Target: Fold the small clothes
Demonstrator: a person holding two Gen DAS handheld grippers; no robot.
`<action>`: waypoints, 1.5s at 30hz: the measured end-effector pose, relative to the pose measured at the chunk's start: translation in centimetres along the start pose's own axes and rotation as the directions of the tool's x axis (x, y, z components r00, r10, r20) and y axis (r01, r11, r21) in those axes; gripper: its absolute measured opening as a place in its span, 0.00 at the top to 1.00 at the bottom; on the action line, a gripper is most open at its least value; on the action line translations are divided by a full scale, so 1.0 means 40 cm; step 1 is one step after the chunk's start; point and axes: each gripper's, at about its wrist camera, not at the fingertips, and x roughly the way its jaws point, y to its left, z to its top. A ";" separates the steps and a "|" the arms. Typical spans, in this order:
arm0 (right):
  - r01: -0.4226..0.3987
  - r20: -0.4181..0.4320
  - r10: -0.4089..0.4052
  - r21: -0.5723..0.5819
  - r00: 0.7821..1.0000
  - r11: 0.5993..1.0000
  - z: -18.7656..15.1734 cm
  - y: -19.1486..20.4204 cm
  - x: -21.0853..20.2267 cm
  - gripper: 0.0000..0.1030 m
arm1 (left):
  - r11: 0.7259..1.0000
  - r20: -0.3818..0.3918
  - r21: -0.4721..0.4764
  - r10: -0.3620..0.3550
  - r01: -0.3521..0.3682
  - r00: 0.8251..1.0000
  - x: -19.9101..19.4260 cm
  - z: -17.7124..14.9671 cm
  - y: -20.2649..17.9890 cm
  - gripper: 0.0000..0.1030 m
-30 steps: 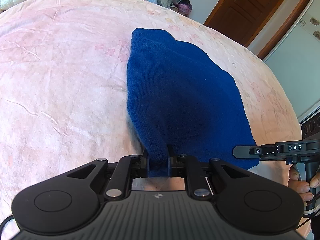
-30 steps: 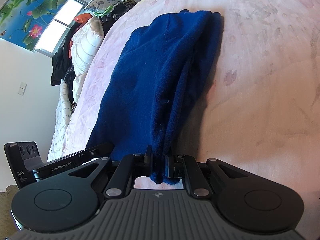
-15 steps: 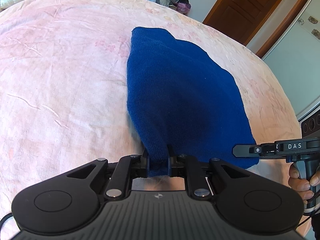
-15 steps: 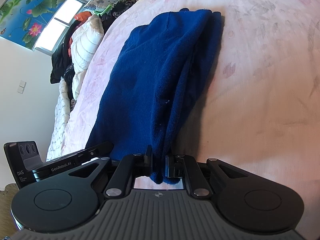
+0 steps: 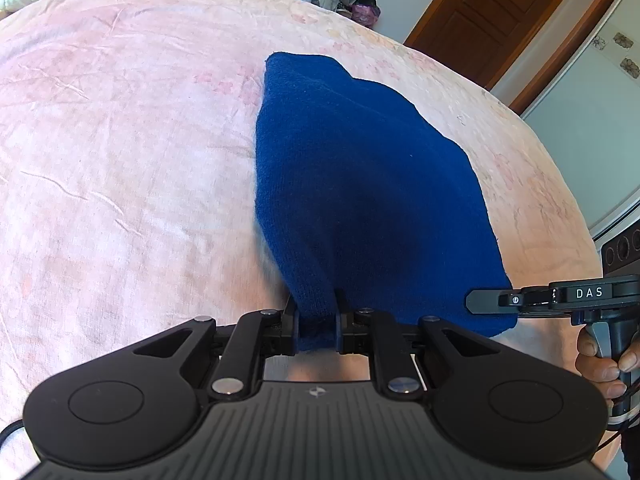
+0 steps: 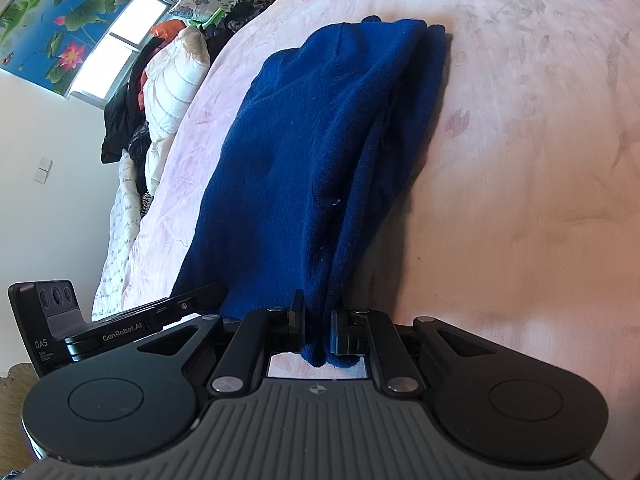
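A dark blue knitted garment lies on a pink bedspread, folded into layers. My left gripper is shut on its near left corner, with blue cloth bunched between the pads. In the right wrist view the same blue garment runs away from me, its stacked edges showing along the right side. My right gripper is shut on the near right corner. From the left wrist view, the right gripper reaches in at the cloth's right edge, with a hand on its handle.
A pile of clothes and a white quilt sits at the head of the bed. A brown door stands beyond the far corner. Bare pink bedspread spreads out on both sides of the garment.
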 end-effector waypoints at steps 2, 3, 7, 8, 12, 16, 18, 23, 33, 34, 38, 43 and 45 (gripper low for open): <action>0.001 0.000 -0.001 -0.001 1.000 1.000 -0.002 0.001 0.001 0.87 | 1.000 -0.001 0.000 0.001 -0.001 1.000 0.000 -0.002 -0.001 0.86; 0.002 0.000 -0.002 -0.001 1.000 1.000 -0.005 0.004 0.002 0.87 | 1.000 -0.001 0.002 0.001 -0.001 1.000 -0.002 -0.003 -0.001 0.86; -0.002 -0.003 0.002 -0.006 1.000 1.000 -0.008 0.005 0.000 0.87 | 1.000 -0.003 0.000 -0.001 0.001 1.000 -0.002 -0.001 0.001 0.86; -0.004 -0.005 0.004 -0.006 1.000 1.000 -0.009 0.004 -0.001 0.87 | 1.000 -0.004 0.000 -0.002 0.002 1.000 -0.003 -0.001 0.000 0.86; -0.005 -0.016 0.005 -0.009 1.000 1.000 -0.010 -0.001 -0.007 0.87 | 1.000 -0.006 0.005 -0.002 0.002 1.000 -0.009 -0.005 -0.002 0.86; -0.007 -0.025 0.007 -0.011 1.000 1.000 -0.016 -0.004 -0.011 0.87 | 1.000 -0.009 0.011 -0.002 0.002 1.000 -0.007 -0.008 -0.004 0.86; -0.009 -0.028 0.009 -0.010 1.000 1.000 -0.018 -0.007 -0.015 0.87 | 1.000 -0.011 0.010 -0.001 0.001 1.000 -0.004 -0.008 -0.003 0.86; -0.012 -0.034 0.011 -0.011 0.999 1.000 -0.026 -0.007 -0.023 0.87 | 1.000 -0.015 0.021 0.002 -0.002 1.000 -0.008 -0.010 -0.005 0.86; 0.005 0.114 -0.004 -0.001 0.994 1.000 -0.011 -0.009 -0.099 0.79 | 0.986 0.074 0.128 0.095 -0.104 0.993 -0.096 0.001 -0.009 0.84; 0.028 0.173 -0.025 -0.017 0.985 0.999 0.004 -0.002 -0.132 0.79 | 0.976 0.118 0.163 0.125 -0.143 0.985 -0.118 0.008 -0.022 0.83; 0.061 0.317 -0.040 -0.057 0.948 0.996 0.094 0.033 -0.178 0.58 | 0.966 0.192 0.232 0.070 -0.114 0.979 -0.109 0.054 -0.096 0.83; 0.092 0.305 -0.080 -0.026 0.949 0.995 0.235 0.033 -0.017 0.44 | 0.961 0.068 0.210 0.170 -0.181 0.983 0.095 0.071 -0.128 0.83; 0.197 0.267 -0.176 -0.054 0.948 0.979 0.257 0.034 0.055 0.45 | 0.962 0.103 0.203 0.162 -0.181 0.981 0.104 0.062 -0.127 0.83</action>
